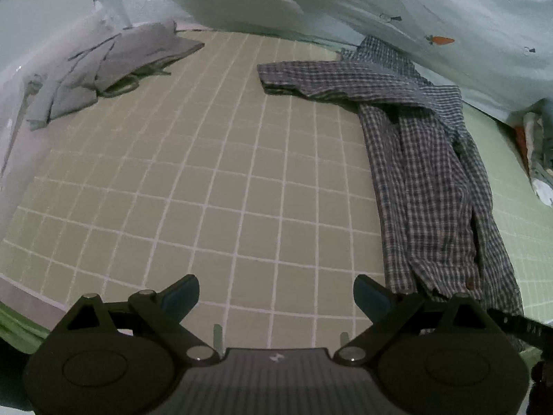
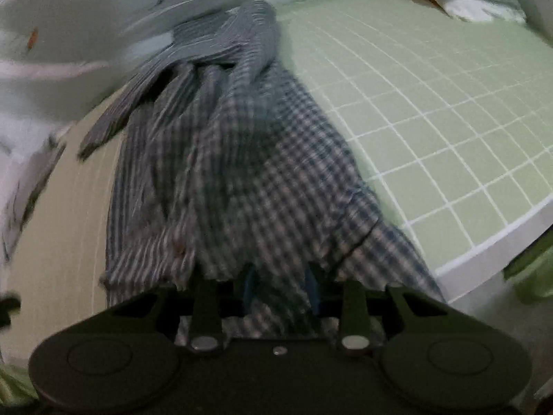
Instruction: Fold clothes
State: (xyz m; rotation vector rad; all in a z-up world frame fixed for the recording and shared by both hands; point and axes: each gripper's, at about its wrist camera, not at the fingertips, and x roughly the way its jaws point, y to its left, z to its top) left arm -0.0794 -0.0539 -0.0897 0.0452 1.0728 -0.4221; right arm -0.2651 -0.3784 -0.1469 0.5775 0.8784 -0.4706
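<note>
**Right gripper on shirt hem, left gripper free over the mat**

Plaid shirt (image 1: 425, 173) lies bunched in a long strip on the green grid mat (image 1: 207, 190), long axis running from the near edge away toward the far bedding, one sleeve (image 1: 311, 79) thrown out sideways at the far end. Right gripper (image 2: 280, 287) is at the shirt's near end: blue fingertips (image 2: 249, 287) sit close together with plaid cloth draped over and between them, so it reads as pinching the hem, though the view is motion-blurred and the contact itself is hidden by fabric. Left gripper (image 1: 276, 294) is spread wide, nothing between its fingers, hovering over bare mat. From it the shirt lies off to its right, near edge of the cloth just beside its right finger.

Right hand is the nearer one, already on the garment. Judgement: the left must travel rightward, and along the shirt's length, to take a second hold before any spreading or folding; fold barely started, shirt still crumpled. Grey garment (image 1: 114, 69) sits well apart at the far left, untouched. Carrot-print bedding (image 1: 449, 17) lies behind.
</note>
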